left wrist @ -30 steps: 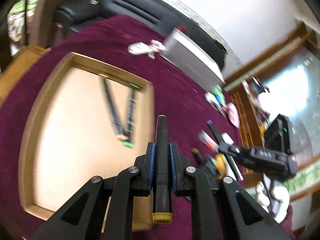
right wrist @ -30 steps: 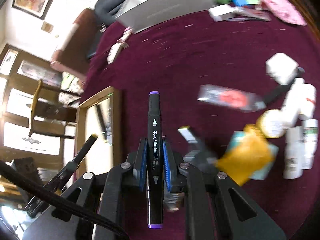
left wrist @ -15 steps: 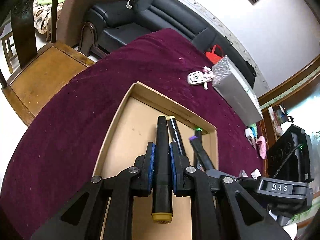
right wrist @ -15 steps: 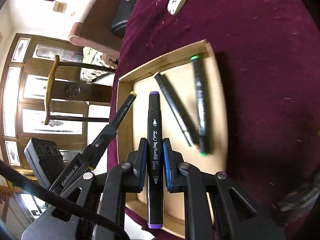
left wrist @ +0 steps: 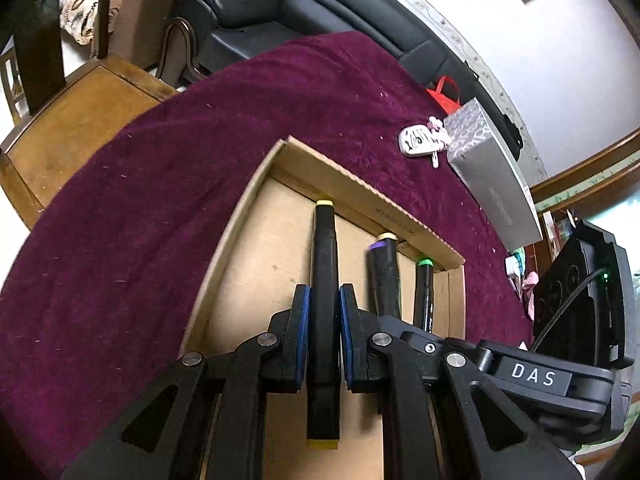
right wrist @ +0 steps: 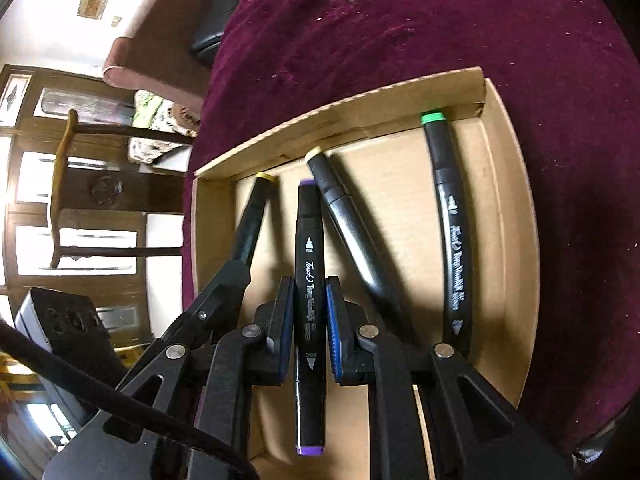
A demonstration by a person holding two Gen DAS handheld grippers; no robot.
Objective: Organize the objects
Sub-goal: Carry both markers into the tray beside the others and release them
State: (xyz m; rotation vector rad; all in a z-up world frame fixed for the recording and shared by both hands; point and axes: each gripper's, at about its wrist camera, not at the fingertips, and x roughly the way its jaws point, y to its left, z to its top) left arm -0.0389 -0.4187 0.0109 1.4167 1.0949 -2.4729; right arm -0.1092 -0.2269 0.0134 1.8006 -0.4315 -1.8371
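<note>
Your left gripper clamps the yellow-capped marker, your right gripper the purple-capped marker reading "Touch", both over the cardboard tray. Inside lie a cream-capped marker and a green-capped marker. A silver box stands far right.

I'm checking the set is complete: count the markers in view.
4. The yellow-capped marker is in the left gripper, the purple-capped marker in the right gripper, the cream-capped marker and green-capped marker lie in the cardboard tray. More may be hidden.
</note>
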